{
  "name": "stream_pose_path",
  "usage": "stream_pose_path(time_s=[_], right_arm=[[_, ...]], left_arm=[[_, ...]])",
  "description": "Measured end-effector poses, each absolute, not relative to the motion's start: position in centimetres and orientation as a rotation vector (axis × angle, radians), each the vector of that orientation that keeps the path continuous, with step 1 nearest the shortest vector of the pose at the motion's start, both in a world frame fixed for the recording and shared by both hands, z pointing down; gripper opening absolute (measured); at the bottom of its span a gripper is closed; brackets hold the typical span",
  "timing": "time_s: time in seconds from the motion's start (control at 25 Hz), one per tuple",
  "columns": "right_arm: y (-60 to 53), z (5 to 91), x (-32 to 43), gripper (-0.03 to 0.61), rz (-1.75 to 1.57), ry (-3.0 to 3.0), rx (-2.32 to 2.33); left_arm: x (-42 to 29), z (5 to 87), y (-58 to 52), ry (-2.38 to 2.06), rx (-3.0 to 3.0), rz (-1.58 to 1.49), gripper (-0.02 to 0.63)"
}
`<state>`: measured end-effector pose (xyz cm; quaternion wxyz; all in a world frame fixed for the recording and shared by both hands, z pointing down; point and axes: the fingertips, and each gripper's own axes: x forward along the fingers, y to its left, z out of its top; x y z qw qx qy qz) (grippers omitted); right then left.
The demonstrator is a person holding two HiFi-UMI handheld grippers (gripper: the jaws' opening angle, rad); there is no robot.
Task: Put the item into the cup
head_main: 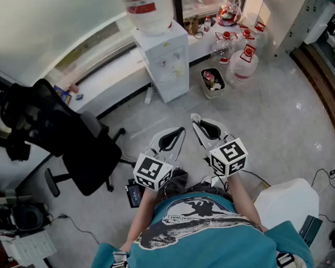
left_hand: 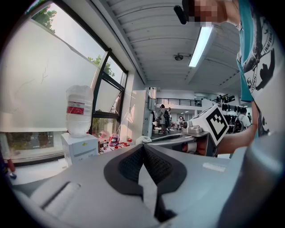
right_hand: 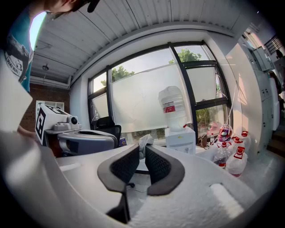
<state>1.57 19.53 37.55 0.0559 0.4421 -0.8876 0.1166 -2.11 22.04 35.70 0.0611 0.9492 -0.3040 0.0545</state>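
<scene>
We see a person in a teal shirt (head_main: 192,243) standing on a pale floor (head_main: 281,122), with 2 grippers held out side by side, close together and nearly level.

The left gripper (head_main: 182,130) has its jaws closed tip to tip, and its own view shows nothing between the pads.

The right gripper (head_main: 194,120) has its jaws a narrow gap apart along the pads. Their tips pinch a crumpled whitish item (right_hand: 145,142), which sticks out just beyond them. The item is off the floor, carried in that grip alone. We cannot tell what it is made of.

Each gripper carries 1 cube with square markers at its rear, near the person's hands.

Ahead of the grippers stands a white water dispenser (head_main: 163,62) with a large bottle (head_main: 146,9) seated on top, its back to a low ledge under the windows. Just to the right of the dispenser sits a small waste bin (head_main: 212,80) with rubbish in it. Beyond that is a cluster of clear jugs (head_main: 242,62) with red caps.

A black office chair (head_main: 70,137) stands to the left of the left gripper, well apart from both tools.
</scene>
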Motion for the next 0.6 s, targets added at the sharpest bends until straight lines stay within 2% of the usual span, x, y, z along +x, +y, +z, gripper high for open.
stream_pose_path(time_s=[0.6], right_arm=[[14.7,37.9,-1.4,0.043,0.361,-2.668,1.377]], left_arm=[[-4.9,36.4,17.0,-0.864,2.882,0.198,-0.002]])
